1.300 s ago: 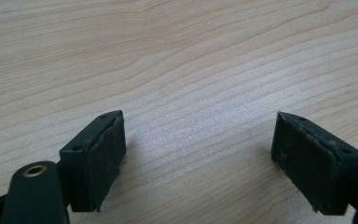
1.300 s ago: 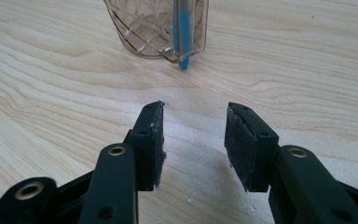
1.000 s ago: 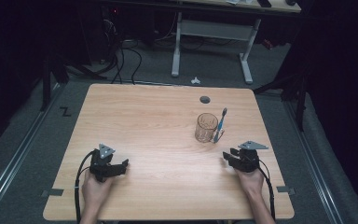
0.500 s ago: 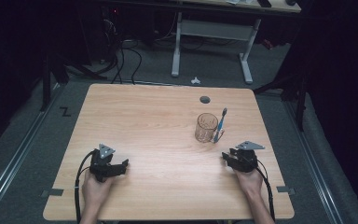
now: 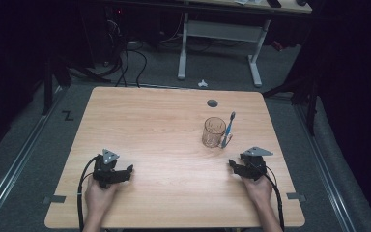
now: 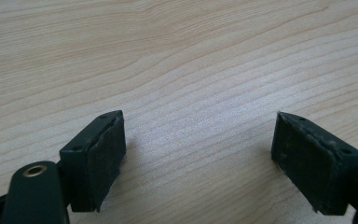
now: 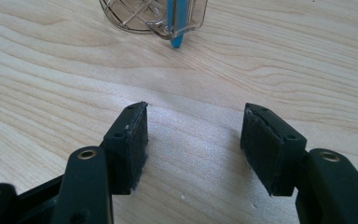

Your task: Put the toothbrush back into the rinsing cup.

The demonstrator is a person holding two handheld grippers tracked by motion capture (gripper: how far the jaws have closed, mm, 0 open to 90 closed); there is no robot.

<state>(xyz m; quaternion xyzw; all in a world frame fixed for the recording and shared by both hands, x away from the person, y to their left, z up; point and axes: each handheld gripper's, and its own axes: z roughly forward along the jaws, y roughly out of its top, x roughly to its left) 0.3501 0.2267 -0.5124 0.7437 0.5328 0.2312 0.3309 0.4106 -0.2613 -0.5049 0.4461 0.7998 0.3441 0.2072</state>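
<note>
Resting low on the worktop point(image 5: 174, 145), both grippers have jaws spread and empty, the right gripper point(image 7: 193, 140) having just been opening near the glass point(image 5: 214, 132) with the blue toothbrush point(image 5: 228, 128) propped against it, so nothing seems left to move.

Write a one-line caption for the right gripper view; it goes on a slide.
Right gripper with jaws just opened and nothing between them, low over the wooden table, facing a clear cup and blue toothbrush.
</note>
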